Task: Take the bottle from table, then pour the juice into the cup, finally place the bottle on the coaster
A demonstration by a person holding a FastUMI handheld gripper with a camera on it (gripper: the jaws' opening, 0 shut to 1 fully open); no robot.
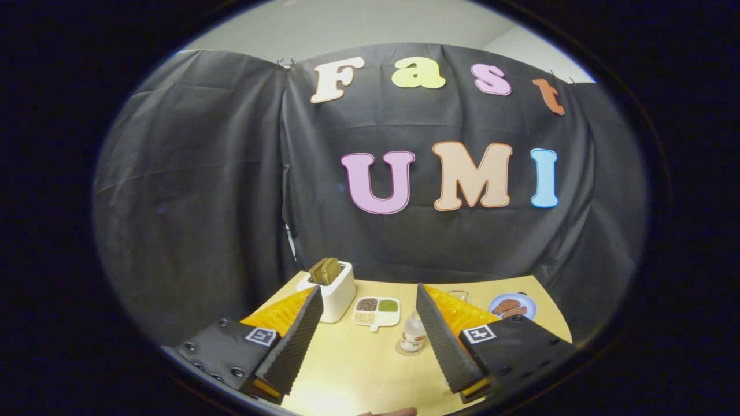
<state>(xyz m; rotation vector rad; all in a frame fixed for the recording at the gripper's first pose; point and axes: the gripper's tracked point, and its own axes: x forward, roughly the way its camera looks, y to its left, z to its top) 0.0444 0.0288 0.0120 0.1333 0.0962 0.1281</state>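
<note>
From my seat I see the claw [367,338] held above the table [352,364] with its fingers spread wide and nothing between them. The bottle [414,332] stands upright on the coaster [400,349], beyond the fingertips and close against the inner side of the right finger, while what I take to be the clear cup [458,296] peeks out just behind that same finger, though it is too hidden to be sure. Farther ahead sit a white toaster [334,292] holding bread near the left finger, a divided dish [377,312] of grains between the fingers, and a blue plate [513,306] of food past the right finger.
</note>
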